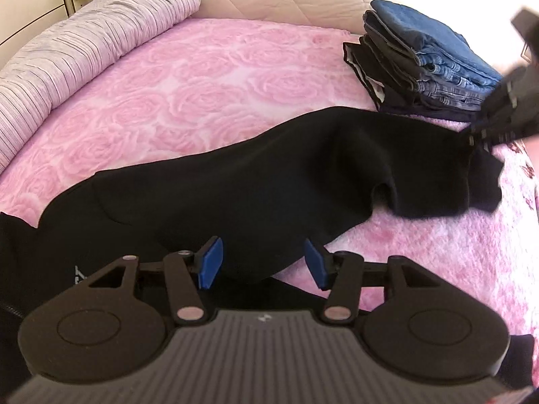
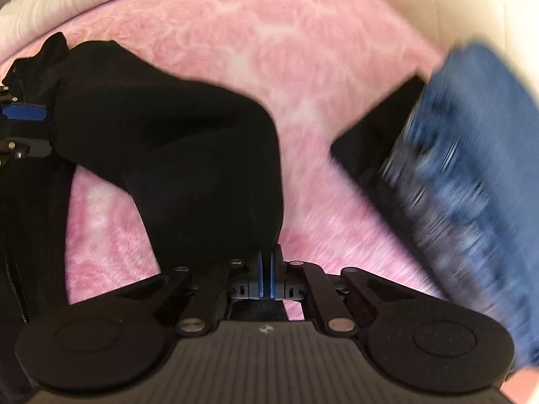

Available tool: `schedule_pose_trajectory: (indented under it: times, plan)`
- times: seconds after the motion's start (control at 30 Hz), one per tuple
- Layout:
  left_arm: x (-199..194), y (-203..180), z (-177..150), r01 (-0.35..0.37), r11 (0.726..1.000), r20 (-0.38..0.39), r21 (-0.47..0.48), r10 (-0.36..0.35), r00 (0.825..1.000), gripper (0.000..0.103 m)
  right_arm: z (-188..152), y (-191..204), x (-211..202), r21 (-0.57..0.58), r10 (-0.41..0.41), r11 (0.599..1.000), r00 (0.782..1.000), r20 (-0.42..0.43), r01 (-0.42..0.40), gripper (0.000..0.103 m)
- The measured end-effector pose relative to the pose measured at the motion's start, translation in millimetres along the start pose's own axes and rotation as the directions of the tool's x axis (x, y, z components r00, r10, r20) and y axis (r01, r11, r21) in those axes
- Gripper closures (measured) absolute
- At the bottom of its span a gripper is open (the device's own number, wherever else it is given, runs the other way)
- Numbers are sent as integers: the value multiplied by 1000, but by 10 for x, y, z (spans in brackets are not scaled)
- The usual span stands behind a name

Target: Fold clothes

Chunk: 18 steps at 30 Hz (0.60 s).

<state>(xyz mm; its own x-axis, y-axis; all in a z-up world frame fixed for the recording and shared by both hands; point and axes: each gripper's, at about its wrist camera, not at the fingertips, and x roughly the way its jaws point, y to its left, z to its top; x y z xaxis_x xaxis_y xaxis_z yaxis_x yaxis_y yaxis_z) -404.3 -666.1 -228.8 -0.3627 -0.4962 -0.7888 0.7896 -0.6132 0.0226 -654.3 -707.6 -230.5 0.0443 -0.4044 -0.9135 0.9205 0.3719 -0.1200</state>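
A black garment (image 1: pixel 252 175) lies stretched across the pink bed cover. My left gripper (image 1: pixel 262 262) is open, its blue pads on either side of the garment's near edge, holding nothing. My right gripper (image 2: pixel 267 269) is shut on the end of the black garment (image 2: pixel 175 141) and holds that part lifted off the bed. The right gripper also shows in the left wrist view (image 1: pixel 485 134) at the far right, pinching the cloth. The left gripper's blue pad shows at the left edge of the right wrist view (image 2: pixel 23 112).
A stack of folded blue and dark jeans (image 1: pixel 424 64) sits at the back right of the bed, blurred in the right wrist view (image 2: pixel 454 181). A striped pillow (image 1: pixel 84 47) lies at the back left. The pink rose-patterned cover (image 1: pixel 188 94) spans the bed.
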Motion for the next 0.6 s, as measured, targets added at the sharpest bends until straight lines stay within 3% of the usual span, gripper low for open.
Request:
schedule_pose_trajectory:
  times: [0.13,0.23,0.37,0.6]
  plan:
    - [-108,-76,5,-11,999,30,-47,12,999,54,438,-57,-392,-151,-131,978,988,77,142,102]
    - [-188,-133,10,-18,996,52,-83,23,998,51,837,-149,-656,-264,-198,938,972,128,226,103]
    - [-259,-226,30,-33,990,74,-135,43,996,49,1310,-286,-811,-380,-226,881,956,185,282,103]
    - [92,-464,223,-118,963,25,-243,128,991,47,1701,-748,-332,-457,-122,866,972,200,203,103]
